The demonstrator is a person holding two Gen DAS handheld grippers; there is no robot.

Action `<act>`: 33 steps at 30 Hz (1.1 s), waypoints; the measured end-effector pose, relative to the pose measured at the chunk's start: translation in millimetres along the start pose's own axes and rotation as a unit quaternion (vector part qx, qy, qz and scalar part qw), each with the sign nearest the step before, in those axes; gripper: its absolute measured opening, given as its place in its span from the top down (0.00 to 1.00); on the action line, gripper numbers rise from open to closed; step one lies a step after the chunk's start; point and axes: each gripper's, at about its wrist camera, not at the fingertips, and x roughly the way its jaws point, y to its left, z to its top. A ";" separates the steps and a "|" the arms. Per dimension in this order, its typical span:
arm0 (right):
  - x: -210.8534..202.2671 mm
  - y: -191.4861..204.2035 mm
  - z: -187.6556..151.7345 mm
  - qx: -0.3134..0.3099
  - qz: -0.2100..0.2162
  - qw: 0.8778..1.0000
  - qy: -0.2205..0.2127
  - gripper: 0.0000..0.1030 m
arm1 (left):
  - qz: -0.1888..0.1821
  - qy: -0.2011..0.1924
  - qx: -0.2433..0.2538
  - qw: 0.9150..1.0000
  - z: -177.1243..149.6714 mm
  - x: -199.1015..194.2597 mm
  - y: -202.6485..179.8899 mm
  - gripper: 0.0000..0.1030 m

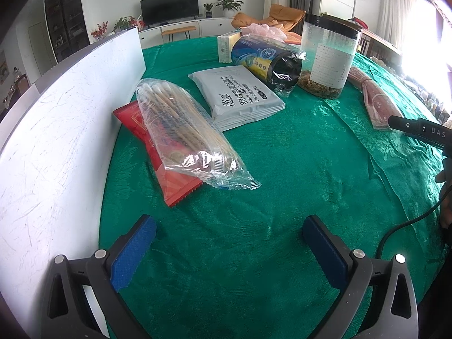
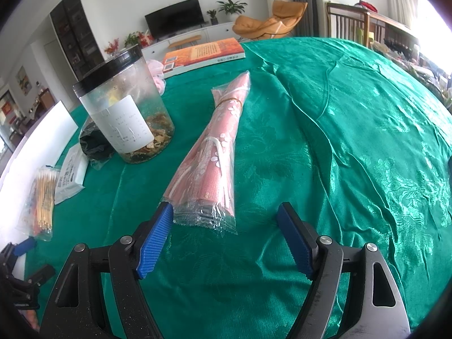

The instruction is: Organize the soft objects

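My left gripper (image 1: 228, 226) stands open over bare green cloth, nothing between its blue pads. Ahead of it a clear bag of cotton swabs (image 1: 186, 135) lies on a red packet (image 1: 166, 175) beside a white board (image 1: 56, 141). Behind them lie a grey wipes pack (image 1: 240, 96), a blue-labelled roll of black bags in plastic (image 1: 268, 62) and a tissue pack (image 1: 227, 46). My right gripper (image 2: 226, 220) is open just short of the near end of a pink rolled item in a clear sleeve (image 2: 214, 152). Its left pad (image 2: 156, 240) sits next to the sleeve's corner.
A tall clear jar with a black lid (image 2: 127, 107) stands left of the pink roll. An orange book (image 2: 203, 55) lies at the far edge of the table, with a pink mesh puff (image 1: 265, 29) nearby. The green tablecloth (image 2: 367, 141) is wrinkled on the right.
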 end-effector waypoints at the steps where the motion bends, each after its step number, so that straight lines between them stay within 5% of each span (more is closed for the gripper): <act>1: -0.2 0.6 -0.2 0.000 0.001 1.000 0.000 0.23 | 0.000 0.006 -0.007 1.000 -0.6 -2.2 0.2 0.00; 6: -0.5 2.5 -1.2 0.003 0.004 1.000 -0.001 0.23 | -0.058 -0.021 -0.020 0.998 16.9 -45.5 -16.3 0.00; 10: -0.1 2.9 -1.2 0.003 0.006 1.000 0.000 0.22 | -0.032 -0.049 0.023 0.998 70.1 -60.2 -42.5 0.00; 14: -0.4 2.8 -1.2 0.005 0.009 1.000 -0.001 0.22 | -0.047 0.002 -0.003 0.999 125.6 -11.4 -38.1 0.00; 17: -0.5 3.7 -1.7 0.008 0.011 1.000 -0.002 0.22 | -0.010 0.051 -0.015 0.999 151.2 40.6 -28.4 0.00; 20: -1.0 2.2 -1.9 0.011 0.015 1.000 -0.003 0.22 | 0.030 0.088 -0.019 0.996 159.0 80.0 -20.7 0.00; 26: -2.4 -0.4 -2.7 0.016 0.022 1.000 -0.005 0.22 | 0.023 0.106 -0.045 0.993 160.0 110.7 -14.9 0.00; 29: -7.8 -6.7 -3.0 0.034 0.034 0.999 -0.017 0.22 | 0.027 0.082 -0.048 0.995 158.9 98.8 -12.5 0.27; 33: -14.8 -21.8 12.2 0.095 0.060 0.993 -0.024 0.22 | 0.000 0.073 -0.058 0.996 153.7 83.5 -3.5 0.30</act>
